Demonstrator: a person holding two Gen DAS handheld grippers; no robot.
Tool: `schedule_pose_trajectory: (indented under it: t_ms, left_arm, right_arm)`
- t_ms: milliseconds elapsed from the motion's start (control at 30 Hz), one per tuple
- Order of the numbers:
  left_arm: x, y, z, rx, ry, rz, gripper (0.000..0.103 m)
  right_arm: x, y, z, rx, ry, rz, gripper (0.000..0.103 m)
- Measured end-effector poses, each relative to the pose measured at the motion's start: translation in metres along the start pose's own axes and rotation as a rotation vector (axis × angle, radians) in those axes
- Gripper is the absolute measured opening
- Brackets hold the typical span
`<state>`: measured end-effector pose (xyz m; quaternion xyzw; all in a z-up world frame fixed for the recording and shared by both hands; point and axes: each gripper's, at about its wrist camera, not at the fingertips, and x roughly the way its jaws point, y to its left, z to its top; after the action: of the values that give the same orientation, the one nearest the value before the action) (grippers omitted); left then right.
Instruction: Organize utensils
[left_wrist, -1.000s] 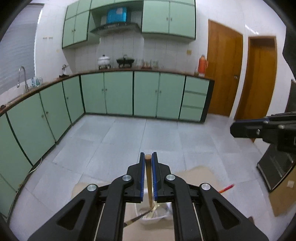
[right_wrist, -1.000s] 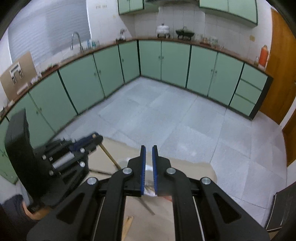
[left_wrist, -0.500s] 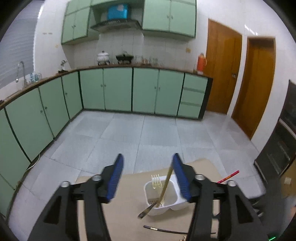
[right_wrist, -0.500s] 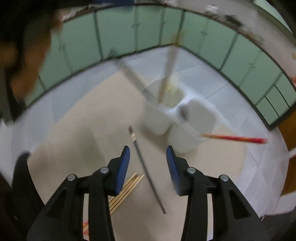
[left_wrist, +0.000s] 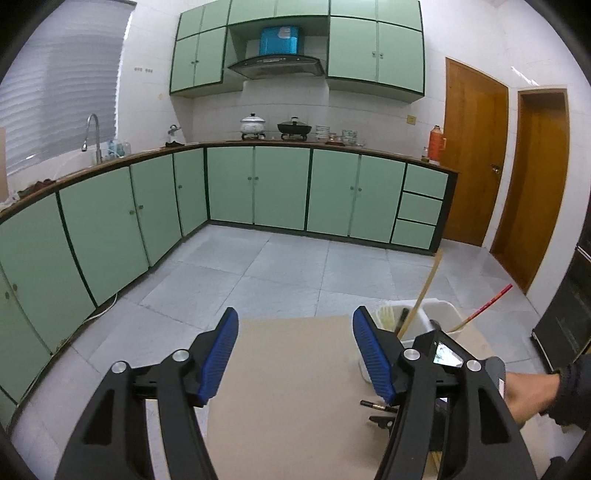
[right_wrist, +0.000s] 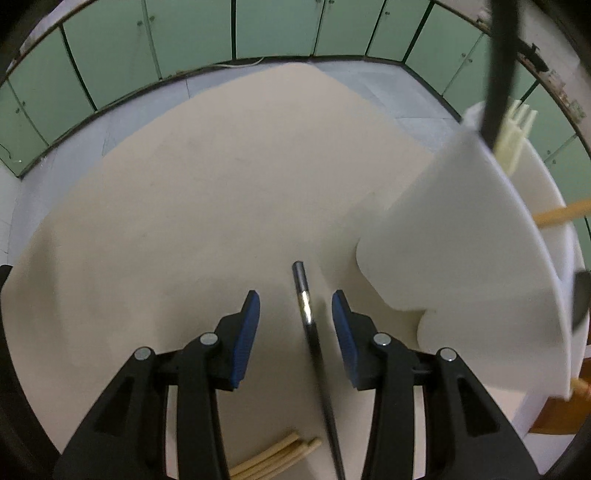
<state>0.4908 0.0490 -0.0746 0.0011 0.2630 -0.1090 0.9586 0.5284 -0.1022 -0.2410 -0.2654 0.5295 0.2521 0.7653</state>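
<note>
lying flat, black chopstick (right_wrist: 312, 343) lengthwise between open right claw (right_wrist: 295, 317), tip forward

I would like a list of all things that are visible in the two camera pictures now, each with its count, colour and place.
utensil holder: one, white, on the table, right of the right gripper
black chopstick: one, black with metal band, flat on the table between the right gripper's open fingers
wooden chopsticks: a few, pale wood, flat on the table near the bottom edge
fork: one, cream, standing in the holder
wooden handle: one, tan, leaning out of the holder
red chopstick: one, red, leaning out of the holder
table: one, beige
left gripper: open, above the table
right gripper: open, low over the table
</note>
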Motion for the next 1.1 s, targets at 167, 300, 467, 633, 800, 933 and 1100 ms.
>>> schedule_pose_trajectory:
  t_ms: [167, 300, 467, 633, 800, 933, 1100]
  left_arm:
    - [0.005, 0.007, -0.002, -0.007, 0.004, 0.004, 0.063]
    - [0.01, 0.017, -0.016, -0.045, 0.03, 0.005, 0.063]
    - [0.01, 0.033, -0.03, -0.075, 0.053, 0.033, 0.063]
    - [0.007, 0.042, -0.039, -0.076, 0.068, 0.052, 0.063]
    - [0.006, 0.047, -0.047, -0.082, 0.085, 0.062, 0.063]
    - [0.0, 0.044, -0.048, -0.089, 0.083, 0.062, 0.063]
    - [-0.013, 0.033, -0.046, -0.072, 0.07, 0.047, 0.063]
  right_arm:
    - [0.008, 0.002, 0.007, -0.022, 0.013, -0.004, 0.033]
    - [0.014, 0.005, 0.013, -0.041, 0.024, -0.004, 0.031]
    - [0.018, 0.002, 0.014, -0.044, 0.035, 0.023, 0.021]
    - [0.012, 0.01, 0.003, -0.073, -0.001, -0.017, 0.007]
    - [-0.014, 0.005, -0.006, -0.049, -0.052, -0.032, 0.006]
    - [-0.05, -0.003, -0.018, -0.031, -0.099, -0.051, 0.006]
    - [-0.102, -0.009, -0.032, 0.006, -0.18, -0.082, 0.006]
